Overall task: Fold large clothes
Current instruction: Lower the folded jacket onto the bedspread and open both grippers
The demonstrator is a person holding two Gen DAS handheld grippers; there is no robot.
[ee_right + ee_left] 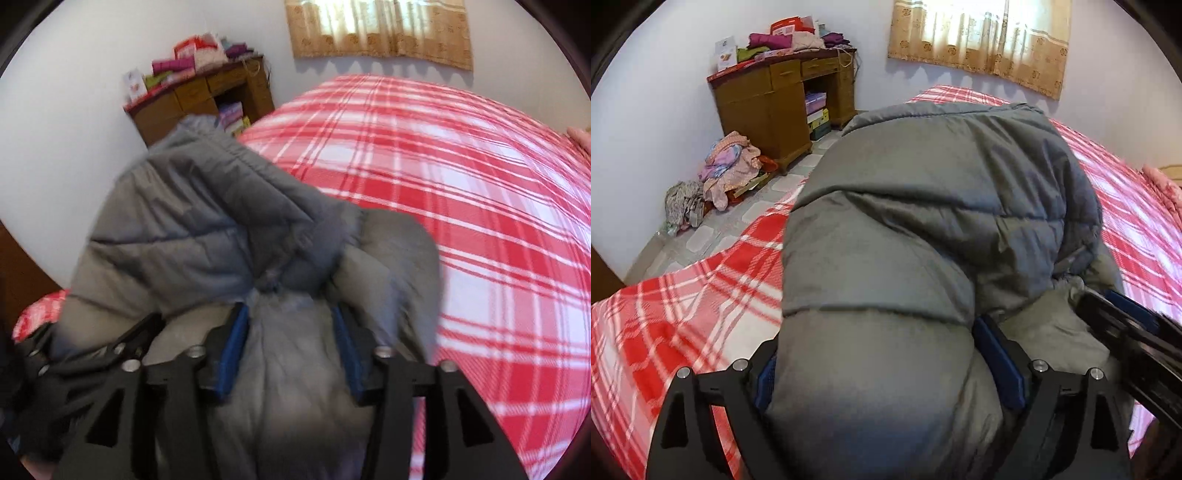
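Note:
A large grey quilted puffer jacket (923,206) lies bunched on a bed with a red and white plaid cover (683,306). My left gripper (886,373) is shut on a thick padded fold of the jacket, which fills the gap between its blue pads. My right gripper (291,343) is shut on another bunched part of the jacket (192,229), lifted above the plaid cover (461,221). The right gripper also shows at the right edge of the left wrist view (1137,332). The left gripper shows at the lower left of the right wrist view (92,354).
A wooden desk (768,96) stacked with folded clothes stands by the far wall left of the bed. A heap of clothes (727,166) lies on the tiled floor beside it. A curtained window (982,37) is above the bed. A pink pillow (1167,184) sits far right.

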